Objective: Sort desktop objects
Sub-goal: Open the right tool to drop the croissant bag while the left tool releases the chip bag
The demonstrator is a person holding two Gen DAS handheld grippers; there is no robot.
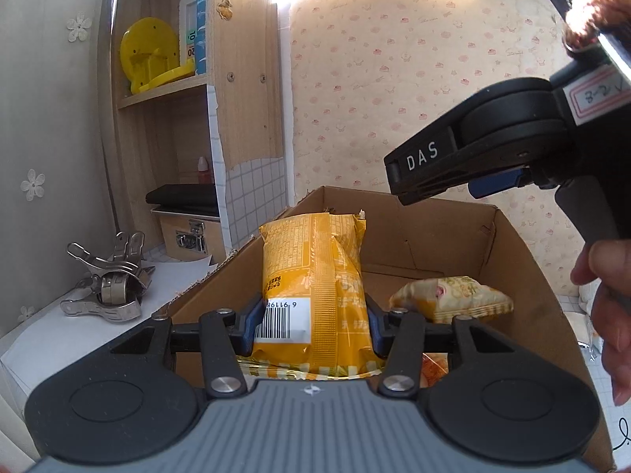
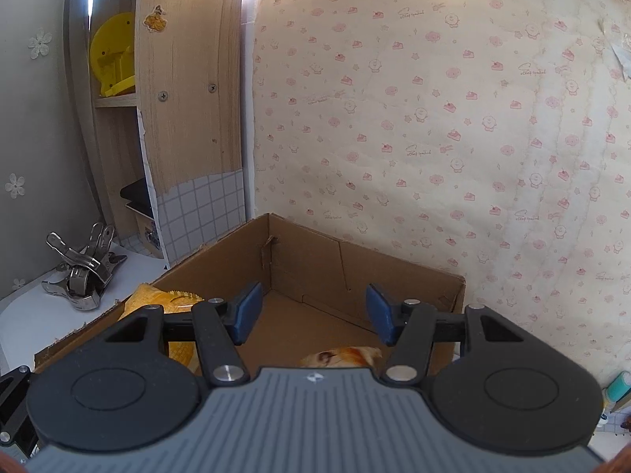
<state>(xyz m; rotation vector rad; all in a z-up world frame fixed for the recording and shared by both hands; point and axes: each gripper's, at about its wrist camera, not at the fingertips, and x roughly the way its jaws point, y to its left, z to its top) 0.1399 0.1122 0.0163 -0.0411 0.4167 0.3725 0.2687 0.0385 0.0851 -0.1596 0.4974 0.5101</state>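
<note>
The left gripper (image 1: 311, 317) clamps a glossy yellow snack packet (image 1: 315, 276) — crinkled foil, barcode facing up — between blue pads, upright over the corrugated cardboard box (image 1: 512, 252). A smaller pale crimped-edge packet (image 1: 453, 297) lies inside the box. The right gripper (image 2: 313, 311) hangs above the box with its jaws spread, holding nothing.

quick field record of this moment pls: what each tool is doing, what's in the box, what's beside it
left tool: shut on the yellow snack bag, held upright over the cardboard box
right tool: open, nothing between its pads, over the box
box contents: small pale snack packet on the floor, at least one more wrapper partly hidden under the left tool
beside box: pile of metal clips on the white desktop, left of the box
background: wooden shelf unit with a yellow plastic item
</note>
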